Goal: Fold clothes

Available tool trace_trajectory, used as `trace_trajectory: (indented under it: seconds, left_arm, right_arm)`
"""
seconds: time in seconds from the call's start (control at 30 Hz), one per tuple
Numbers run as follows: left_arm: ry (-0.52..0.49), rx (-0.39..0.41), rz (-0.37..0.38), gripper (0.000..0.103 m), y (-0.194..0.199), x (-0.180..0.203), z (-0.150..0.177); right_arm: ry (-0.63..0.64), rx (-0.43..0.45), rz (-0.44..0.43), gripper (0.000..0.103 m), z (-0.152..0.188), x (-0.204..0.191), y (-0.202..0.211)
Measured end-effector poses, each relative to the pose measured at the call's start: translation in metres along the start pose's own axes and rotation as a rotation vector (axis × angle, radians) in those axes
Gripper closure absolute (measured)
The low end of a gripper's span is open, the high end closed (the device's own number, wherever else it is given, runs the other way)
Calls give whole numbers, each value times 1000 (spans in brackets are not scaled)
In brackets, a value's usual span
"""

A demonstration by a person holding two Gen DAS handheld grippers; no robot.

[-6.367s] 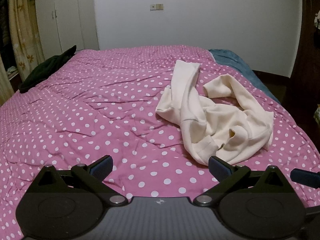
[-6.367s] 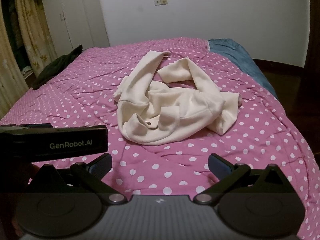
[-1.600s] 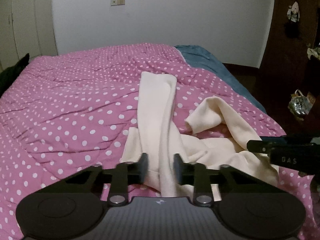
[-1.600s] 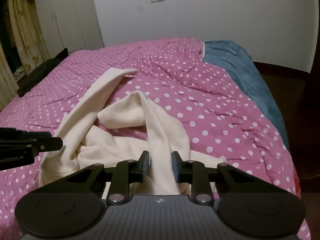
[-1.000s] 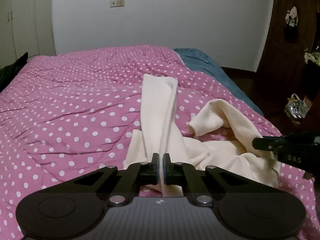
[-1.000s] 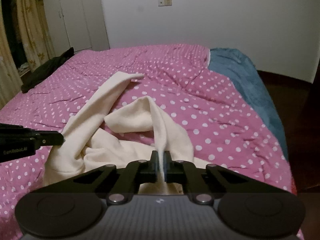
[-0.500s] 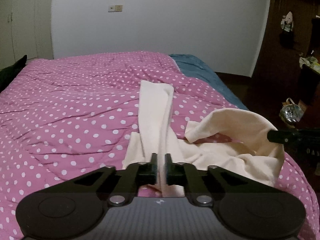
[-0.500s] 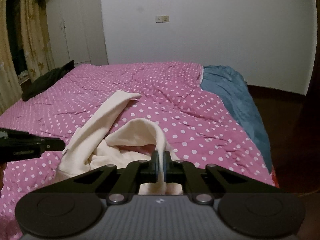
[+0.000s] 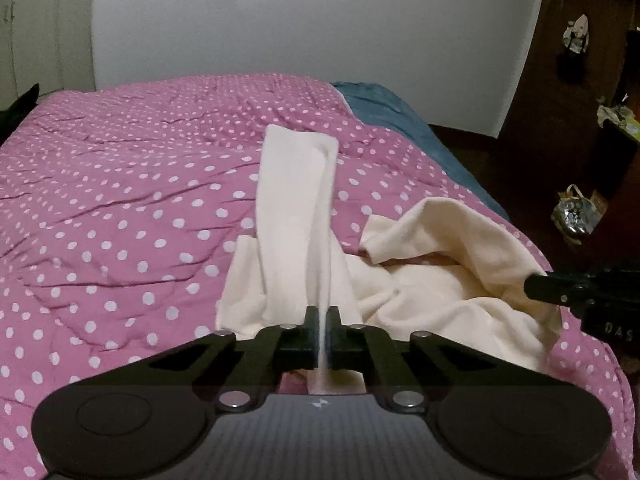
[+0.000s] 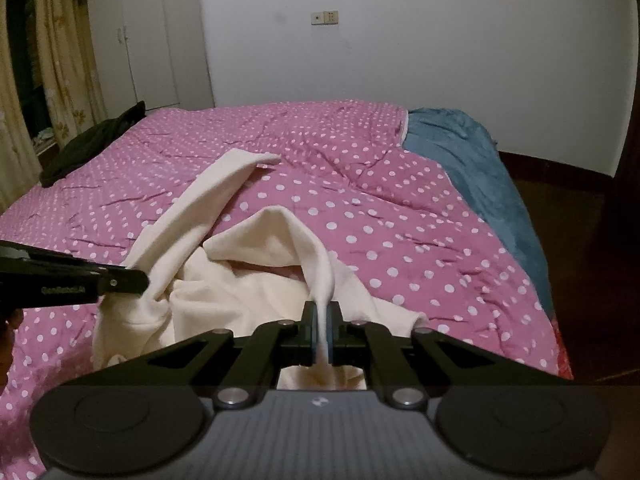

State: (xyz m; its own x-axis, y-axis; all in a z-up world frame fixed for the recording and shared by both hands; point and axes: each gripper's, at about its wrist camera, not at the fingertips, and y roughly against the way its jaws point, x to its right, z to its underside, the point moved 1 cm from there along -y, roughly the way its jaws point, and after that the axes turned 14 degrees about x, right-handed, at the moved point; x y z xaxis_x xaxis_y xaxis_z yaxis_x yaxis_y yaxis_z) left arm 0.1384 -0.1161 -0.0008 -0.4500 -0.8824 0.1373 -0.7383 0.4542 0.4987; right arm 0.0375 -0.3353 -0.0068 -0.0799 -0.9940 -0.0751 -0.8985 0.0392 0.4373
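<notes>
A cream sweatshirt (image 9: 436, 292) lies crumpled on the pink polka-dot bed (image 9: 120, 208), partly lifted at two places. My left gripper (image 9: 322, 316) is shut on the edge of the long sleeve (image 9: 294, 196) that stretches away over the bedding. My right gripper (image 10: 321, 312) is shut on a raised fold of the same sweatshirt (image 10: 256, 296), which arches up in front of it. Each gripper shows in the other's view: the right gripper (image 9: 580, 292) at the right edge, the left gripper (image 10: 76, 280) at the left edge.
A blue blanket (image 10: 476, 160) hangs over the bed's far right side. A dark garment (image 10: 92, 140) lies at the far left corner, near white wardrobe doors (image 10: 152, 40) and a curtain (image 10: 60, 72). Dark floor and furniture (image 9: 592, 140) lie right of the bed.
Both grippers went from open above the bed to shut on the sweatshirt. In the last half second both have lifted a little, pulling the held folds higher off the bedding.
</notes>
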Motion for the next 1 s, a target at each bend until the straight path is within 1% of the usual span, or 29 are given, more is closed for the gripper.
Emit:
trace_trajectory:
  seconds: [0.17,0.3,0.43,0.5,0.6,0.7,0.83,0.93,1.0]
  left_arm:
    - [20,38,-8,101,22,-9,-6]
    - [28,74,-6,101,51,-14,-11]
    - [28,106,-2,101,88,-20,-12]
    - [33,110,-1,101,104,-23,-11]
    - [50,110,8,101,134,-30,-8]
    - [51,124,21,101,168,-35,-2]
    - [48,120,57,101,215,-38,14]
    - [44,82,86,101,239,-37,31]
    - [32,41,102,101,244,-36,43]
  right_arm:
    - [-24,51,13,99,-9,5,21]
    - [-38,96,9,99,-17,9,45]
    - [-35,141,-17,99,-23,7,82]
    - [-33,158,-32,99,-24,5,101]
    - [-74,174,-64,99,-26,7,131]
    - [-69,190,-94,99,-25,5,165]
    - [-66,192,-120,99,-21,5,212]
    - [-66,166,-127,99,-11,5,237]
    - [-73,126,-131,99,-1,5,248]
